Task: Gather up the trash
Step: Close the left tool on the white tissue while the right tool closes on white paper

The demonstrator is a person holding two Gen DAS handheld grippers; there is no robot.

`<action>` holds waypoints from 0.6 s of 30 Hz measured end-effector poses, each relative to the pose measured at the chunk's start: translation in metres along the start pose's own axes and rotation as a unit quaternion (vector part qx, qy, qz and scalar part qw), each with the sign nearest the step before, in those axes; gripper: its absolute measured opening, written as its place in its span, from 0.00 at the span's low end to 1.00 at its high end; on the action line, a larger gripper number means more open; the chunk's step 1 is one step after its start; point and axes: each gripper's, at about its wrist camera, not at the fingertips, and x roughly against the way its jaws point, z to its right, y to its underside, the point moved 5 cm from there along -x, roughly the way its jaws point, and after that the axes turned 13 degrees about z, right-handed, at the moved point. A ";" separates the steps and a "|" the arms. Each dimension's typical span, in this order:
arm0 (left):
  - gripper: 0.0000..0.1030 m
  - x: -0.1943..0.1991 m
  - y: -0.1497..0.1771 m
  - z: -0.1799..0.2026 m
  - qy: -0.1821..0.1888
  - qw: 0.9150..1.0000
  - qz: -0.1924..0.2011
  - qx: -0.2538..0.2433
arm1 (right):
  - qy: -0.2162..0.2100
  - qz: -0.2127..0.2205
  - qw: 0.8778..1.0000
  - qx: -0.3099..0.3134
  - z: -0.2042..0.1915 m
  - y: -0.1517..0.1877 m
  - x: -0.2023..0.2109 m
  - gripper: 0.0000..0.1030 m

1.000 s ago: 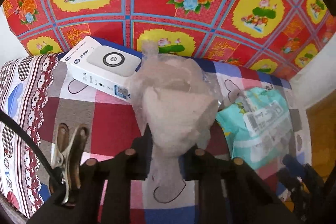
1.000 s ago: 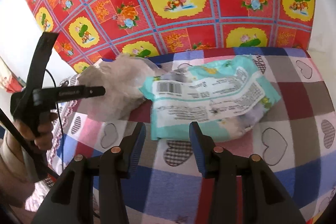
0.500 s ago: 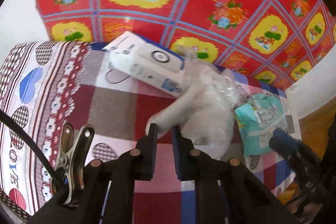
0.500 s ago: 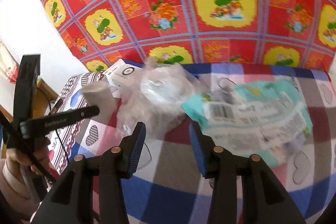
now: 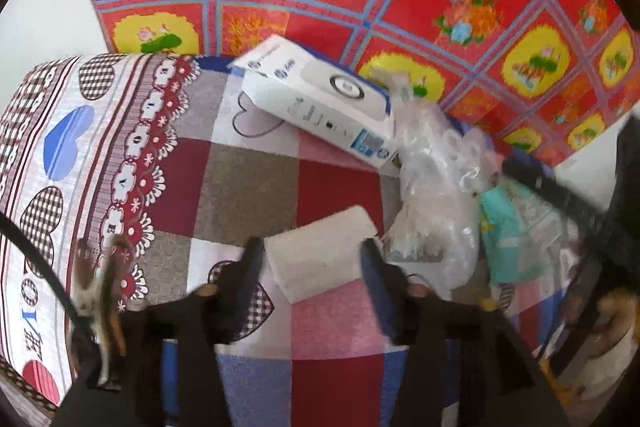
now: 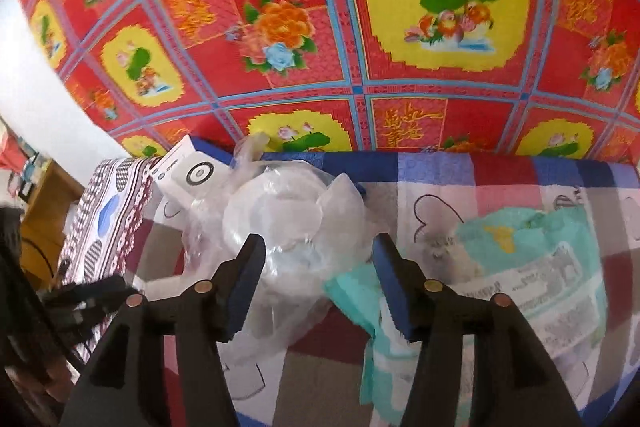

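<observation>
A white wad of paper (image 5: 320, 263) lies on the checked heart cloth (image 5: 248, 187), right between the fingers of my left gripper (image 5: 312, 263), whose jaws are opening and no longer press on it. Just right of it sits a crumpled clear plastic bag (image 5: 436, 195), with a teal packet (image 5: 508, 227) beyond. In the right wrist view my right gripper (image 6: 320, 267) hovers over that clear bag (image 6: 288, 223), jaws opening and the bag bulging between them without being pinched. The teal packet (image 6: 532, 267) lies to its right.
A white carton (image 5: 320, 103) lies at the far edge of the cloth, touching the clear bag; it also shows in the right wrist view (image 6: 192, 175). Behind the table's far edge hangs a red and yellow floral cloth (image 6: 400, 27). The left gripper (image 6: 92, 291) shows low on the left there.
My left gripper pulled left away from the clear bag with the white wad, then opened around it. My right gripper swung left from the teal packet to the clear bag and widened.
</observation>
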 end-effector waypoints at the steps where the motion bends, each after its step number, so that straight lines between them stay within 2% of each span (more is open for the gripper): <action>1: 0.60 -0.006 0.002 0.004 0.000 1.000 -0.007 -0.017 | 0.002 -0.004 1.000 -0.001 0.001 -0.001 -0.006 0.57; 4: 0.60 -0.021 0.007 0.015 0.017 0.998 -0.021 -0.059 | -0.003 -0.019 1.000 -0.008 0.004 -0.001 -0.020 0.57; 9: 0.61 -0.040 0.008 0.029 0.030 0.990 -0.036 -0.134 | -0.005 -0.035 0.999 0.005 0.002 0.001 -0.038 0.57; 12: 0.60 -0.049 0.011 0.034 0.037 0.988 -0.046 -0.142 | -0.005 -0.042 0.999 0.008 0.000 0.002 -0.045 0.57; 18: 0.60 -0.055 0.012 0.033 0.022 0.990 -0.030 -0.139 | 0.002 -0.047 0.999 0.022 -0.007 0.001 -0.052 0.56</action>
